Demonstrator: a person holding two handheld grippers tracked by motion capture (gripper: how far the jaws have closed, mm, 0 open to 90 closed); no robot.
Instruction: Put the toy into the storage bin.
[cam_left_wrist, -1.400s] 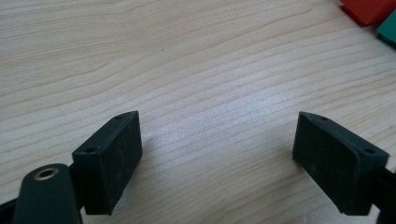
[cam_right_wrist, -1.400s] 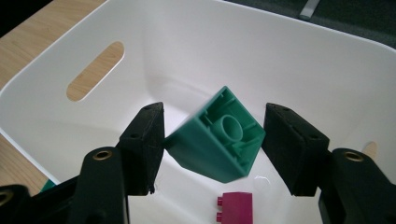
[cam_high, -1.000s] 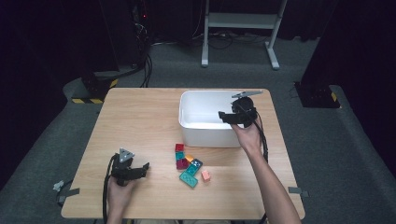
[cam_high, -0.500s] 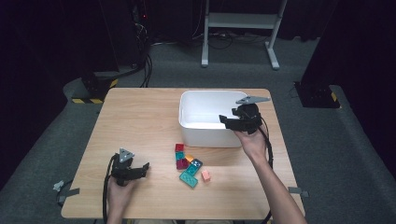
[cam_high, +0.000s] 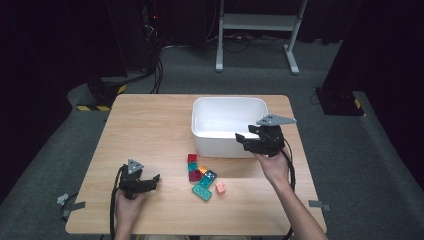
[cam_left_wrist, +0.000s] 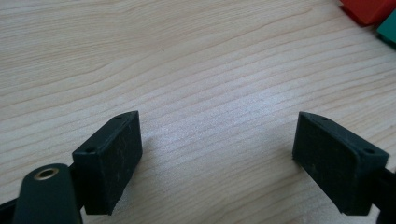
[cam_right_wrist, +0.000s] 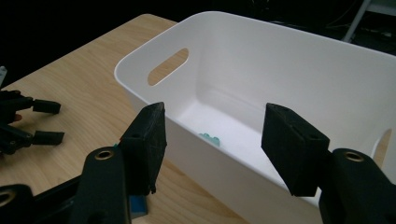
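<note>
Where grippers hover: six blocks (cam_high: 202, 176), one bin (cam_high: 227, 111).

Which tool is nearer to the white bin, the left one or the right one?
Right. The right tool is open at the white bin, by its near right corner. The left tool rests far away, near the table's front left.

The desk (cam_high: 150, 130) is pale wood with visible grain, matt. The bin (cam_high: 227, 107) is smooth white plastic. Claw pads (cam_left_wrist: 112, 158) look matt black rubber.
</note>
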